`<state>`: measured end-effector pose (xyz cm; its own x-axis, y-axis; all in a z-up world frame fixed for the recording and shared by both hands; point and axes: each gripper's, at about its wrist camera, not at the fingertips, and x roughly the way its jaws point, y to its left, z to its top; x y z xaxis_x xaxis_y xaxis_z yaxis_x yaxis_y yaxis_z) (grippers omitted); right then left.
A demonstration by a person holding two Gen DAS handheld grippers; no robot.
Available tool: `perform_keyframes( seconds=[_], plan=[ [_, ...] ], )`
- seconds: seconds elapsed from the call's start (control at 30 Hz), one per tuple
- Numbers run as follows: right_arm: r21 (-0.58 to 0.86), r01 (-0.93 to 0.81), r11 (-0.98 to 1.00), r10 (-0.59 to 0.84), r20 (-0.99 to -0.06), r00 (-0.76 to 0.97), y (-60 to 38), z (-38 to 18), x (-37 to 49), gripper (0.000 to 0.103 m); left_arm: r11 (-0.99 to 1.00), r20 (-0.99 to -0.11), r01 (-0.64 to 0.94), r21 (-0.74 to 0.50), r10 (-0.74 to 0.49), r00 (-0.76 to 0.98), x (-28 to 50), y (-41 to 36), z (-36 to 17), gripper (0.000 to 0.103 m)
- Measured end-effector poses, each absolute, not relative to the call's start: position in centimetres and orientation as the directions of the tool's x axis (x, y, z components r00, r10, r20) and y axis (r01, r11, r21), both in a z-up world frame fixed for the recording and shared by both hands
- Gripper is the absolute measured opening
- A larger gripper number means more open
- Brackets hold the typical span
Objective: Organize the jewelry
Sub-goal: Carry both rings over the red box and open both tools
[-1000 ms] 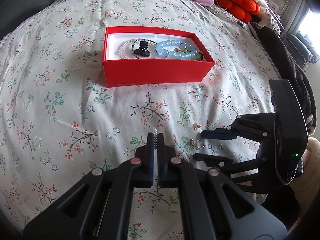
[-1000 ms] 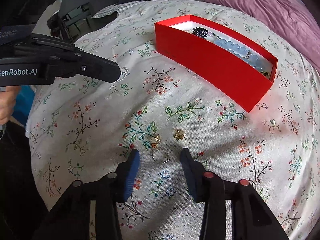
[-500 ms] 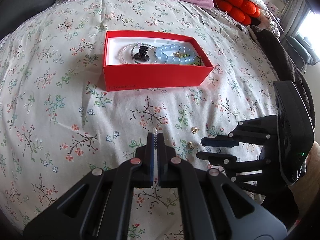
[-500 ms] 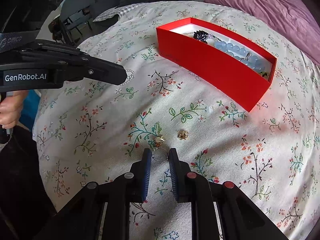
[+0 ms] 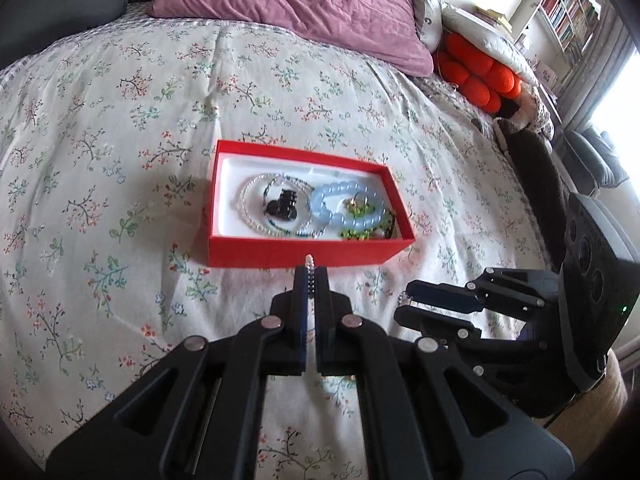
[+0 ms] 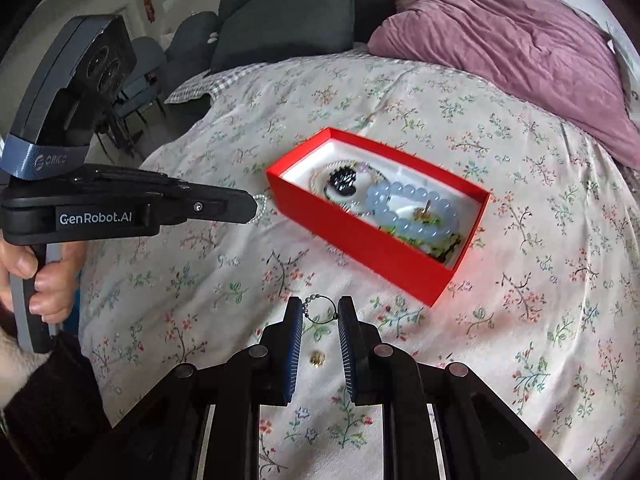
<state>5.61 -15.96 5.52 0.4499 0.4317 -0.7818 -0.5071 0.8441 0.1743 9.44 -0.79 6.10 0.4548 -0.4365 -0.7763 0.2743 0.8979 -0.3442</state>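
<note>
A red box (image 5: 304, 250) (image 6: 352, 236) on the flowered bedspread holds a blue bead bracelet (image 5: 344, 208) (image 6: 416, 212), a clear bead bracelet (image 5: 256, 204) and a black piece (image 5: 282, 206). My left gripper (image 5: 309, 270) is shut on a beaded strand (image 5: 308, 261), held above the bed just short of the box; it also shows in the right wrist view (image 6: 256, 208). My right gripper (image 6: 320, 314) is shut on a thin beaded ring (image 6: 320, 310), lifted above the bed. A small gold earring (image 6: 316, 358) lies on the bedspread below the ring.
A purple pillow (image 5: 288, 4) (image 6: 508, 52) lies at the head of the bed. An orange cushion (image 5: 476, 76) and dark clothes (image 5: 532, 160) lie on the right. Dark cushions (image 6: 280, 20) stand behind the bed.
My right gripper closed on the ring and lifted it off the bedspread. Both grippers rose and moved toward the red box. The left gripper kept its strand.
</note>
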Motion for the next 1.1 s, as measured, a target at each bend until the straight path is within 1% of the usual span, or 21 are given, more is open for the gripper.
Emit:
perform_keyframes(
  seconds=[0.13, 0.3, 0.57, 0.87, 0.9, 0.93, 0.97, 1.0, 1.03, 1.07, 1.1],
  plan=[
    [0.199, -0.456, 0.867, 0.425, -0.772, 0.472, -16.4, 6.3, 7.7, 0.018, 0.884, -0.752, 0.241, -0.4, -0.467, 0.466, 11.3, -0.7, 6.2, 0.003],
    [0.243, -0.412, 0.878, 0.438, -0.756, 0.487, -16.8, 6.7, 9.7, 0.018, 0.881, -0.749, 0.182, -0.437, -0.468, 0.469, 13.3, -0.5, 5.1, 0.003],
    [0.322, -0.342, 0.883, 0.457, -0.758, 0.466, -17.2, 5.5, 12.3, 0.018, 0.918, -0.793, 0.128, -0.376, -0.39, 0.468, 15.0, -0.9, 3.5, 0.003],
    [0.391, -0.27, 0.88, 0.475, -0.746, 0.466, -18.1, 4.3, 14.2, 0.02, 0.925, -0.801, 0.114, -0.363, -0.372, 0.47, 15.4, -0.6, 3.0, 0.004],
    [0.402, -0.261, 0.878, 0.479, -0.746, 0.462, -18.3, 4.3, 14.3, 0.022, 0.924, -0.8, 0.114, -0.365, -0.374, 0.469, 15.4, -0.5, 3.0, 0.007],
    [0.408, -0.253, 0.877, 0.48, -0.747, 0.459, -18.5, 4.3, 14.4, 0.025, 0.924, -0.8, 0.113, -0.365, -0.373, 0.47, 15.5, -0.5, 3.0, 0.015],
    [0.411, -0.246, 0.878, 0.479, -0.747, 0.46, -18.7, 4.3, 14.5, 0.035, 0.924, -0.798, 0.113, -0.366, -0.374, 0.473, 15.4, -0.5, 3.1, 0.019],
    [0.415, -0.242, 0.877, 0.48, -0.744, 0.464, -18.9, 4.4, 14.4, 0.056, 0.923, -0.796, 0.114, -0.367, -0.375, 0.476, 15.4, -0.5, 3.2, 0.026],
    [0.419, -0.238, 0.876, 0.481, -0.738, 0.474, -19.1, 4.6, 14.3, 0.067, 0.924, -0.794, 0.116, -0.365, -0.373, 0.48, 15.3, -0.5, 3.3, 0.031],
    [0.418, -0.238, 0.877, 0.48, -0.727, 0.491, -19.3, 4.9, 14.1, 0.072, 0.926, -0.793, 0.118, -0.36, -0.37, 0.485, 15.2, -0.5, 3.5, 0.033],
    [0.413, -0.241, 0.878, 0.477, -0.725, 0.497, -19.3, 5.2, 14.0, 0.072, 0.928, -0.792, 0.118, -0.352, -0.363, 0.49, 15.1, -0.5, 3.7, 0.038]
  ],
)
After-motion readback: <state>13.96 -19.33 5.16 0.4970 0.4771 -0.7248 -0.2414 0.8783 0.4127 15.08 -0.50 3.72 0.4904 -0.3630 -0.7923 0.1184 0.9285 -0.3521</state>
